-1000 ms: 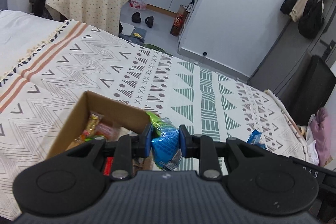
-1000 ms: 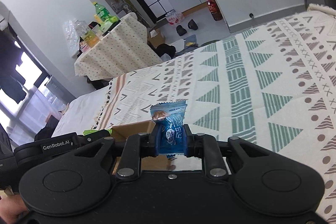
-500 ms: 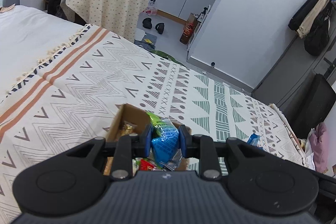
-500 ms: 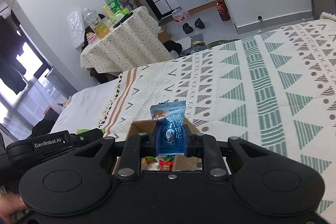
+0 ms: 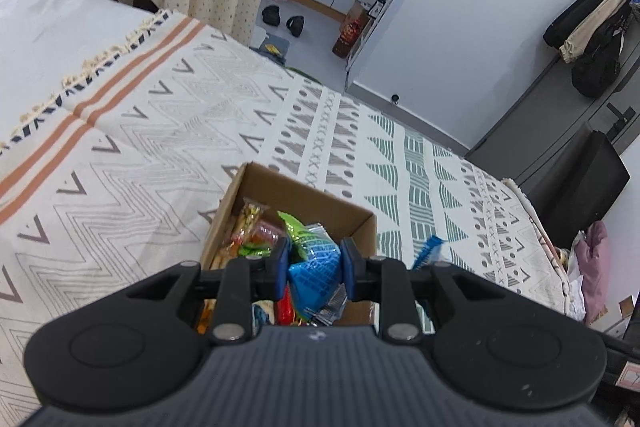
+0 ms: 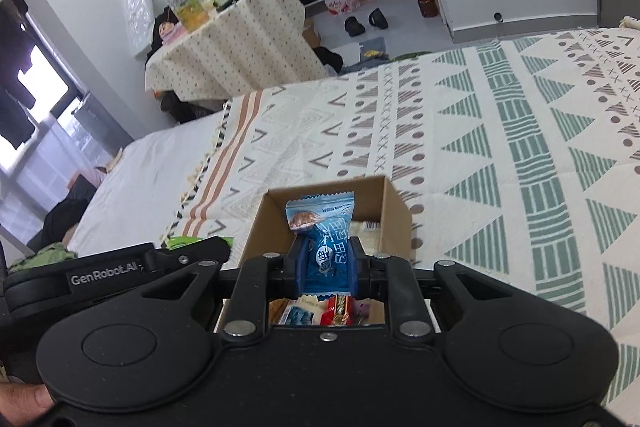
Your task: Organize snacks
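An open cardboard box [image 5: 298, 189] [image 6: 394, 203] of mixed snack packets sits on the patterned bedspread. My left gripper [image 5: 314, 261] is shut on a blue and green snack packet [image 5: 314, 255] and holds it over the box's right side. My right gripper [image 6: 326, 261] is shut on a blue snack packet [image 6: 322, 223] and holds it upright over the box. The blue packet's tip also shows in the left wrist view [image 5: 428, 251], past the box's right wall. The left gripper's body [image 6: 108, 273] shows at the left of the right wrist view.
The bedspread [image 5: 160, 131] covers the bed around the box. A cloth-covered table [image 6: 236, 39] with bottles stands beyond the bed. Shoes [image 5: 282, 19] lie on the floor near white cabinets. A black case [image 5: 580, 183] stands at the bed's far right.
Both grippers have moved forward and up over the box with their packets still held. The box's inside now shows below both grippers.
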`<state>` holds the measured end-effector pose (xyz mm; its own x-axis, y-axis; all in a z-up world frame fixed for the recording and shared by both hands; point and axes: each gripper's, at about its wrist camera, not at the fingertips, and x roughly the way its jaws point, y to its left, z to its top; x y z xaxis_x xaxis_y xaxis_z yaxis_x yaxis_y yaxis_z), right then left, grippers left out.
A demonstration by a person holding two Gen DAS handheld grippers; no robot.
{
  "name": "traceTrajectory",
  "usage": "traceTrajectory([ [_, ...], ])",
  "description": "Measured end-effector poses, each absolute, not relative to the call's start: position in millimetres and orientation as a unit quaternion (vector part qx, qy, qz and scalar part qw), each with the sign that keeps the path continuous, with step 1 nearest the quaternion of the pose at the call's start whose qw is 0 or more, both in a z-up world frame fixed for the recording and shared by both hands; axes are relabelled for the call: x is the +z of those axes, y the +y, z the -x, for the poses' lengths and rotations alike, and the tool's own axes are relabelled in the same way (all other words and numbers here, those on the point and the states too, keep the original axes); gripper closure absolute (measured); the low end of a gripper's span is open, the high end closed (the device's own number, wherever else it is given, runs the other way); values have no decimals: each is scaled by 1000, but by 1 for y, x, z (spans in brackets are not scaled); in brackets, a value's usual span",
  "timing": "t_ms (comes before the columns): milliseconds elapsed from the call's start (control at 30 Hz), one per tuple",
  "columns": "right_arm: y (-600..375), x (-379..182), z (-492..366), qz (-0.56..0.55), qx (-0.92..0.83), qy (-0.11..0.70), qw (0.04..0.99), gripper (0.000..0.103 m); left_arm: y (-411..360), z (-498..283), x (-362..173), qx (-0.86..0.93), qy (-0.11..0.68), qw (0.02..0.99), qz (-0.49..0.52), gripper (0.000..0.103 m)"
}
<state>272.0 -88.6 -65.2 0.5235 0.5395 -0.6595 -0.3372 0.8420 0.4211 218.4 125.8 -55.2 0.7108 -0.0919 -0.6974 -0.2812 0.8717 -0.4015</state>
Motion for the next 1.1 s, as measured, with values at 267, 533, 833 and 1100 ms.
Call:
traceTrajectory([
  [267,-78,-75,-262,-107,248,436,859,82,130,-222,-73,37,395,876,275,74],
  [533,-76,-82,-261,-107,242,443,856,78,135,-211,-81,53,410,869,273,59],
  [833,-73,-77,-256,-102,242,435,861,55,142,-195,-77,78,412,869,264,39],
  [1100,-85,-71,-244,-104,221,420,874,20,138,-181,-63,90,397,878,252,20],
])
